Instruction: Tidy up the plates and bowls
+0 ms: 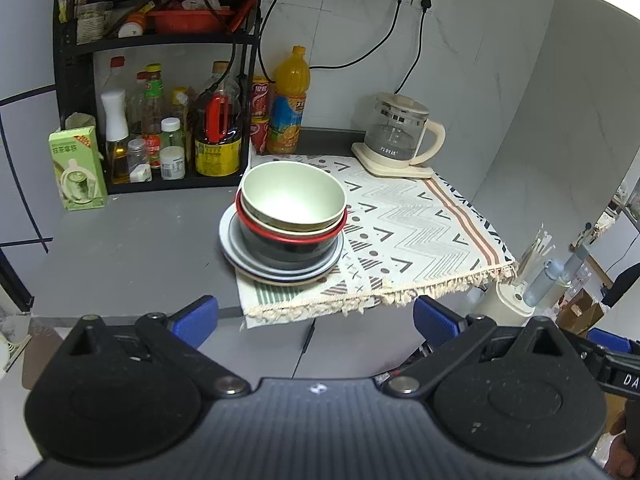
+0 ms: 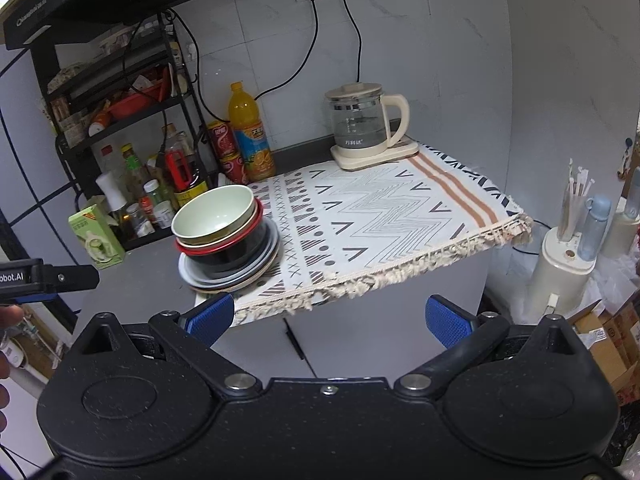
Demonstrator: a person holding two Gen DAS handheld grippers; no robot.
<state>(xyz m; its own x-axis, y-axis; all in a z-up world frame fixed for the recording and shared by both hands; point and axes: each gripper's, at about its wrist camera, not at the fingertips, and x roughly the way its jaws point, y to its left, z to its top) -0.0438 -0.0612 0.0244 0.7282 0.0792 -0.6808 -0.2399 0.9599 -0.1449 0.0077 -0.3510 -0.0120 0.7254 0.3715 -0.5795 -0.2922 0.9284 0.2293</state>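
Note:
A stack of dishes stands at the left edge of the patterned cloth (image 1: pixel 404 224). A pale green bowl (image 1: pixel 294 194) sits on top, nested in a cream bowl and a red-rimmed black bowl (image 1: pixel 288 246). Under them lie grey-blue plates (image 1: pixel 232 250) on a beige plate. The stack also shows in the right wrist view, with the green bowl (image 2: pixel 214 214) above the plates (image 2: pixel 224 278). My left gripper (image 1: pixel 316 318) is open and empty, in front of the counter edge, short of the stack. My right gripper (image 2: pixel 330 318) is open and empty, also short of the counter.
A black rack (image 1: pixel 156 80) with bottles and jars stands at the back left, with a green carton (image 1: pixel 78 168) beside it. An orange juice bottle (image 1: pixel 290 100), red cans and a glass kettle (image 1: pixel 400 132) stand at the back. A white appliance (image 2: pixel 560 268) stands right of the counter.

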